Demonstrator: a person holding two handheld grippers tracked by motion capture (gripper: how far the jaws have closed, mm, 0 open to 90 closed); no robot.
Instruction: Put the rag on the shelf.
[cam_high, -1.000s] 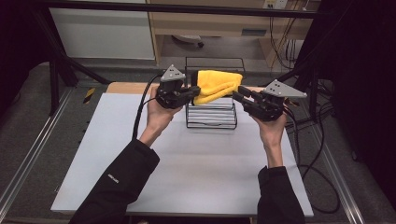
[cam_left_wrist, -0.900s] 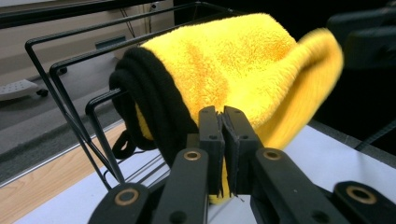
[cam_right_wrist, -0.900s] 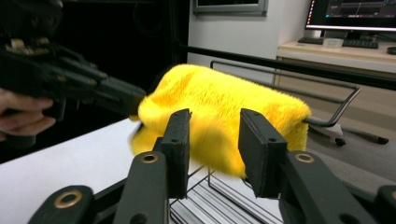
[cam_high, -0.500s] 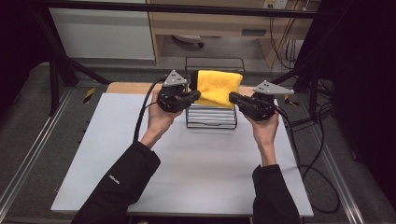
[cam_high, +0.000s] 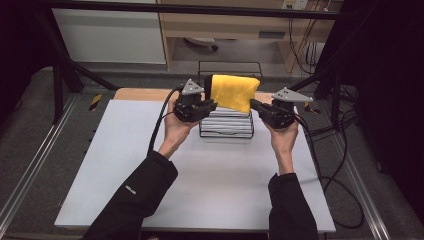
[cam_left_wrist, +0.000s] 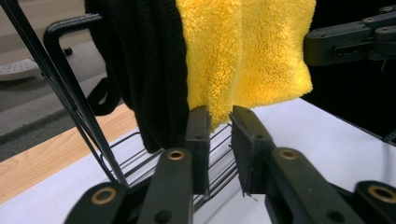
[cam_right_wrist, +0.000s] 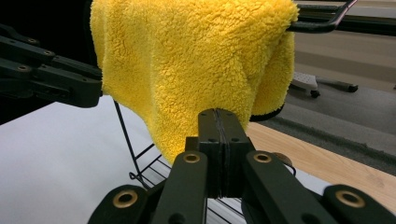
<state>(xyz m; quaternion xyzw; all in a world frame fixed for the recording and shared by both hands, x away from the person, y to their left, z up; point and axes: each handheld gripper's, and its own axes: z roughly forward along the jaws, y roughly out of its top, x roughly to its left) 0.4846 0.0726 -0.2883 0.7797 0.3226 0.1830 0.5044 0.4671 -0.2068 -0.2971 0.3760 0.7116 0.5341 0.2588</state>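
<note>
- High view: your yellow towel (cam_high: 234, 92) drapes over the wire rack (cam_high: 226, 125) at upper centre of the bench (cam_high: 125, 165), between both tools, long axis left-right.
- Left gripper view: left tool (cam_left_wrist: 219, 122) has just been opening; the towel corner hangs between the parted jaws.
- Right gripper view: right tool (cam_right_wrist: 218, 122) is closed, apparently pinching the towel's lower edge.

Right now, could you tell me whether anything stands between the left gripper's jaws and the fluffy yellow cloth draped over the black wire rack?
Nothing visible does. The left gripper has its jaws slightly apart, right at the lower edge of the fluffy yellow cloth; a black fabric hangs beside it, not in between.
</note>
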